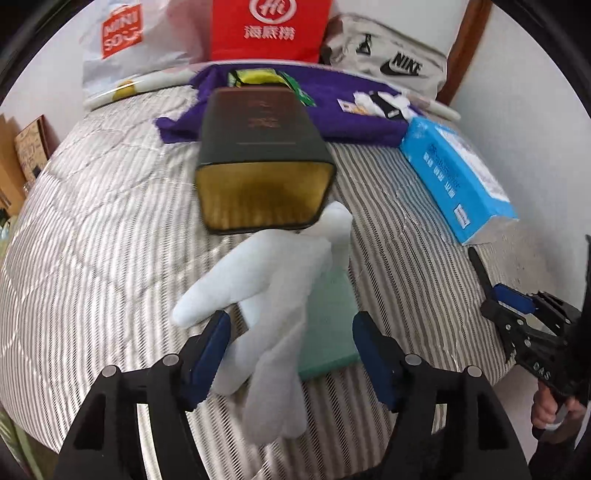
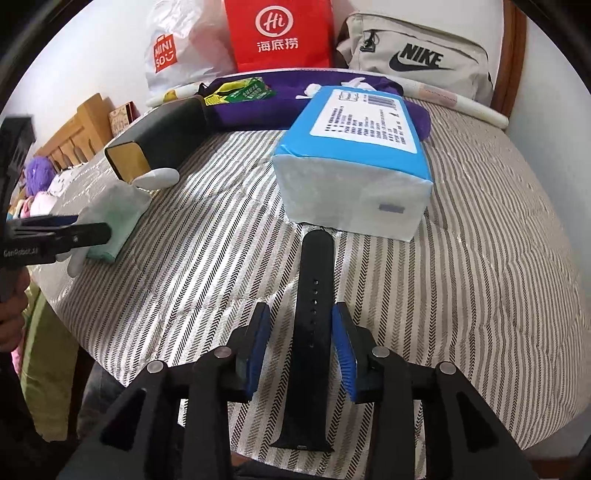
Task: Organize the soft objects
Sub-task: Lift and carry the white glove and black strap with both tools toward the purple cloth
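Dark tin (image 1: 264, 147) motion-blurred in left wrist view, lettering unreadable. White plush (image 1: 266, 314) hides most of the green pad (image 1: 328, 332). Watch strap (image 2: 310, 325) near end cut off by gripper body. Tissue pack (image 2: 354, 162) label print too small to read.

We saw a fuzzy white plush toy (image 1: 273, 314), a matt rubbery strap (image 2: 314, 325) and a woven striped bedspread (image 2: 480, 277).

Red bag (image 2: 279, 35), white bag (image 2: 177, 48), Nike pouch (image 2: 417, 55) along wall; dark tin (image 1: 264, 158) on striped quilt (image 2: 480, 240).
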Motion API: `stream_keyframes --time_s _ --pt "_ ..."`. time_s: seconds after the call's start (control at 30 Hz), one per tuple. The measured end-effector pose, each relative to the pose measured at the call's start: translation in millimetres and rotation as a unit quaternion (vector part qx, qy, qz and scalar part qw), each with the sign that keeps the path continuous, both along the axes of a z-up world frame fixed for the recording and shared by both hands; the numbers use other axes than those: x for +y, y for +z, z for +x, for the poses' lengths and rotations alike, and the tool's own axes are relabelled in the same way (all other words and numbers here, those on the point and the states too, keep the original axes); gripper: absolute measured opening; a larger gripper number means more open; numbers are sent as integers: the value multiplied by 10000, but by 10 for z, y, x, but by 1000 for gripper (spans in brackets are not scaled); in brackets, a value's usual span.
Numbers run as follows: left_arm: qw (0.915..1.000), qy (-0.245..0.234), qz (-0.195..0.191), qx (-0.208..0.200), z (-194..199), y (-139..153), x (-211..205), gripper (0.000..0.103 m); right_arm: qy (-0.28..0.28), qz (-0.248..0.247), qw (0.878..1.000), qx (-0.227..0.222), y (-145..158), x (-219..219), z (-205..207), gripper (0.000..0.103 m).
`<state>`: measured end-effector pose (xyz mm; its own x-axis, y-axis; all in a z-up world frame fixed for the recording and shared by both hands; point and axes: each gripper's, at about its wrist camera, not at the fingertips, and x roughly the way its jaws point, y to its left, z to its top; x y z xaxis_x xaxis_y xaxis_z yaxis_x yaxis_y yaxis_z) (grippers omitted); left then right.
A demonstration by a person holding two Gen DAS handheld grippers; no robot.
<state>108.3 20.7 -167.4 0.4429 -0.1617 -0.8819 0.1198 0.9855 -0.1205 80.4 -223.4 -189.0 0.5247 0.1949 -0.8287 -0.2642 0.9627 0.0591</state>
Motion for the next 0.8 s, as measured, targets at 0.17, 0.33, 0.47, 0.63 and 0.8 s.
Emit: stream_keyframes --time_s 0.17,0.33,0.47,0.63,0.8 --pt "9979 231 573 -181 165 -73 -218 72 -45 -155 9997 -184 -13 2 -2 28" --pt "9974 237 522 -445 165 -60 -236 48 -118 -140 9995 -258 -13 -36 -14 21" --pt "9986 99 281 -442 81 -20 -161 18 -146 -98 9997 -182 -7 -55 1 21" --pt "9988 182 48 -445 -39 -4 -64 15 -162 102 9998 -72 17 -121 -17 20" --pt "9983 261 -357 -391 -91 52 62 15 -199 200 9996 -94 86 -177 -54 20"
